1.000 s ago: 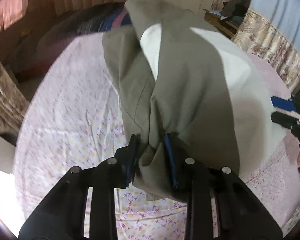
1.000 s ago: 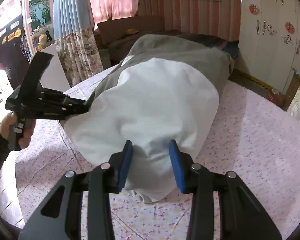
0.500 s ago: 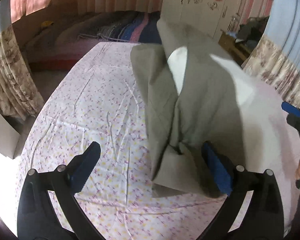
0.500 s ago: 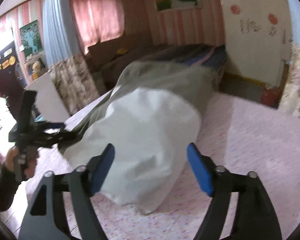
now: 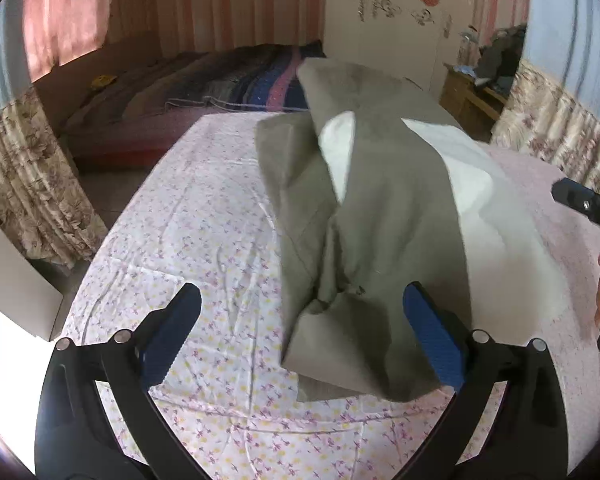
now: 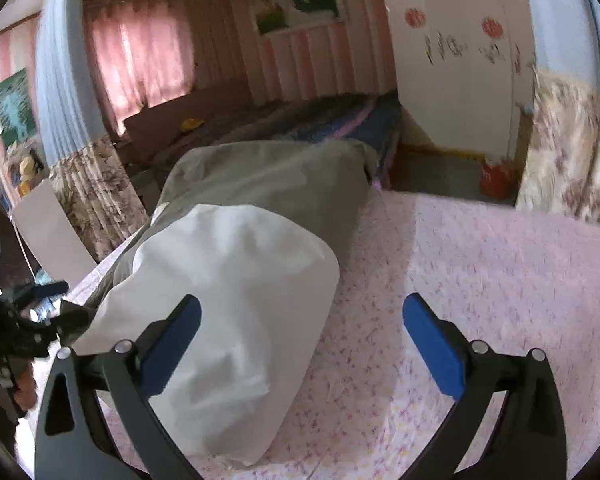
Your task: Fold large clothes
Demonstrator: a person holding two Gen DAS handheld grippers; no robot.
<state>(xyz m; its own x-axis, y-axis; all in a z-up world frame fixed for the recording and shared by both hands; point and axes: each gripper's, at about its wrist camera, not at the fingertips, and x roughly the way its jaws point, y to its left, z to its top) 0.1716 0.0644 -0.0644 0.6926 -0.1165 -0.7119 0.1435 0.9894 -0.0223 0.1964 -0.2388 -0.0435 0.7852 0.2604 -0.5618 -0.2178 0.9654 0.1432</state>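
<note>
A large olive-grey garment (image 5: 384,208) with a white lining (image 5: 468,176) lies lengthwise on the flower-print sheet (image 5: 188,240). My left gripper (image 5: 302,296) is open, hovering just above the garment's near grey corner, and neither pad touches cloth. In the right wrist view the white end of the garment (image 6: 236,280) lies below and left of my right gripper (image 6: 302,304). Its jaws are opening wide, and the cloth beneath them touches neither pad. The right gripper (image 5: 588,204) also shows at the left wrist view's right edge, and the left gripper (image 6: 32,308) at the right wrist view's left edge.
Beyond the sheet's far edge is a bed with a dark striped blanket (image 5: 240,80). Floral curtains (image 5: 28,192) hang on both sides. A white wardrobe (image 6: 460,80) and a red object on the floor (image 6: 496,180) stand far right. A white board (image 6: 48,232) leans at the left.
Both grippers let go of the garment and spread their jaws wide. They drew back and rose a little, and the released ends now rest on the sheet.
</note>
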